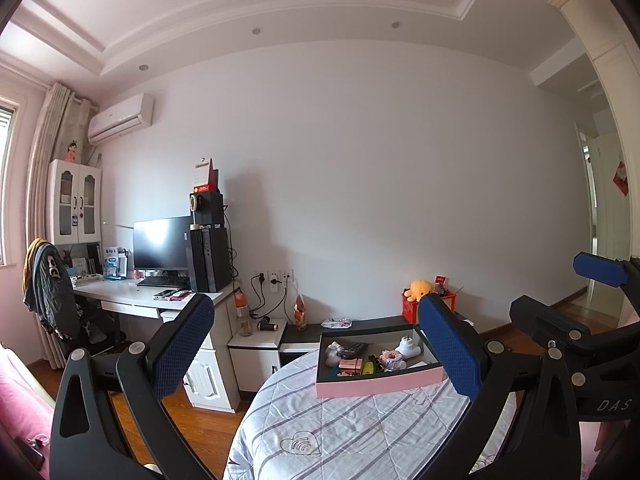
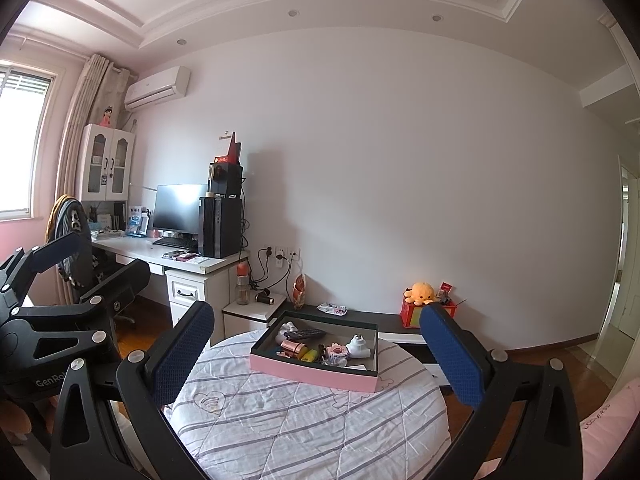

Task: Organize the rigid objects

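A pink box (image 1: 380,385) (image 2: 312,374) with a dark inside lies on a round surface under a striped quilt (image 1: 360,432) (image 2: 304,420). In it are a black remote (image 2: 306,334), a white plug adapter (image 2: 357,347), a copper-coloured piece (image 2: 292,346), a yellow item (image 2: 309,356) and a pink ring (image 2: 335,351). My left gripper (image 1: 316,304) is open and empty, held back from the box. The right gripper (image 2: 316,310) is also open and empty, short of the box. Each shows in the other's view, the right gripper (image 1: 546,286) and the left gripper (image 2: 112,254).
A white desk (image 2: 160,254) with a monitor (image 2: 180,208) and PC tower stands at the left, a clothes-draped chair (image 2: 70,220) before it. A dark ledge (image 2: 384,318) behind the box carries an orange plush (image 2: 420,293) on a red box. A doorway (image 2: 624,280) opens at the right.
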`<move>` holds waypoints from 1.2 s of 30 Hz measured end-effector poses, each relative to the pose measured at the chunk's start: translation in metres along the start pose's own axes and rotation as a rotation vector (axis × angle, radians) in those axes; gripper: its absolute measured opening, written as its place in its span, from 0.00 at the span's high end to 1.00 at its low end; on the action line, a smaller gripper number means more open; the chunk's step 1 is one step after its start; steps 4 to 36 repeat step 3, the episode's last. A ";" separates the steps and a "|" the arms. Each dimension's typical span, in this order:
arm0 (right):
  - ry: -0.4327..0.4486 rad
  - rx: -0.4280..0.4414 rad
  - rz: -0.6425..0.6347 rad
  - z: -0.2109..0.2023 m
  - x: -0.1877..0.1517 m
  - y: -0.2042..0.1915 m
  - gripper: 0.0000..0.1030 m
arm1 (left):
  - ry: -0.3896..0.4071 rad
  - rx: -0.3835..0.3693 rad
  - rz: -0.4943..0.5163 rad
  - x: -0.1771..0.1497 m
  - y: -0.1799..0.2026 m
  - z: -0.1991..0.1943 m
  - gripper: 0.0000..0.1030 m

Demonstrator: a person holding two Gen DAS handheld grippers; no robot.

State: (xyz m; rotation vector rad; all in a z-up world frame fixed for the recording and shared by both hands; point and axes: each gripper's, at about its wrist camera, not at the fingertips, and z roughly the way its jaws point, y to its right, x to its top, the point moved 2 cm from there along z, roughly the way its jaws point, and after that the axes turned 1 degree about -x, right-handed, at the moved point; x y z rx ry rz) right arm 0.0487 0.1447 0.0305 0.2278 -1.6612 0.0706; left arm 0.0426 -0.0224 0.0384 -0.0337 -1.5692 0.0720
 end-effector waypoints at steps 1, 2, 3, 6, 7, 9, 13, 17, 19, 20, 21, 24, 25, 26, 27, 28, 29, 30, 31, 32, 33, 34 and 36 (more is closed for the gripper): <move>0.002 0.001 0.000 0.000 0.000 0.000 0.00 | -0.001 0.001 0.001 0.000 0.000 0.000 0.00; 0.002 0.001 0.001 0.001 0.000 0.000 0.00 | -0.001 0.001 0.000 0.000 0.000 0.000 0.00; 0.004 0.000 0.000 0.000 0.000 0.000 0.00 | 0.000 0.001 0.001 0.000 -0.001 0.000 0.00; 0.004 0.000 0.000 0.000 0.000 0.000 0.00 | 0.000 0.001 0.001 0.000 -0.001 0.000 0.00; 0.004 0.000 0.000 0.000 0.000 0.000 0.00 | 0.000 0.001 0.001 0.000 -0.001 0.000 0.00; 0.004 0.000 0.000 0.000 0.000 0.000 0.00 | 0.000 0.001 0.001 0.000 -0.001 0.000 0.00; 0.004 0.000 0.000 0.000 0.000 0.000 0.00 | 0.000 0.001 0.001 0.000 -0.001 0.000 0.00; 0.004 0.000 0.000 0.000 0.000 0.000 0.00 | 0.000 0.001 0.001 0.000 -0.001 0.000 0.00; 0.004 0.000 0.000 0.000 0.000 0.000 0.00 | 0.000 0.001 0.001 0.000 -0.001 0.000 0.00; 0.004 0.000 0.000 0.000 0.000 0.000 0.00 | 0.000 0.001 0.001 0.000 -0.001 0.000 0.00; 0.004 0.000 0.000 0.000 0.000 0.000 0.00 | 0.000 0.001 0.001 0.000 -0.001 0.000 0.00; 0.004 0.000 0.000 0.000 0.000 0.000 0.00 | 0.000 0.001 0.001 0.000 -0.001 0.000 0.00; 0.004 0.000 0.000 0.000 0.000 0.000 0.00 | 0.000 0.001 0.001 0.000 -0.001 0.000 0.00; 0.004 0.000 0.000 0.000 0.000 0.000 0.00 | 0.000 0.001 0.001 0.000 -0.001 0.000 0.00; 0.004 0.000 0.000 0.000 0.000 0.000 0.00 | 0.000 0.001 0.001 0.000 -0.001 0.000 0.00; 0.004 0.000 0.000 0.000 0.000 0.000 0.00 | 0.000 0.001 0.001 0.000 -0.001 0.000 0.00; 0.004 0.000 0.000 0.000 0.000 0.000 0.00 | 0.000 0.001 0.001 0.000 -0.001 0.000 0.00; 0.004 0.000 0.000 0.000 0.000 0.000 0.00 | 0.000 0.001 0.001 0.000 -0.001 0.000 0.00; 0.004 0.000 0.000 0.000 0.000 0.000 0.00 | 0.000 0.001 0.001 0.000 -0.001 0.000 0.00; 0.004 0.000 0.000 0.000 0.000 0.000 0.00 | 0.000 0.001 0.001 0.000 -0.001 0.000 0.00; 0.004 0.000 0.000 0.000 0.000 0.000 0.00 | 0.000 0.001 0.001 0.000 -0.001 0.000 0.00; 0.004 0.000 0.000 0.000 0.000 0.000 0.00 | 0.000 0.001 0.001 0.000 -0.001 0.000 0.00; 0.004 0.000 0.000 0.000 0.000 0.000 0.00 | 0.000 0.001 0.001 0.000 -0.001 0.000 0.00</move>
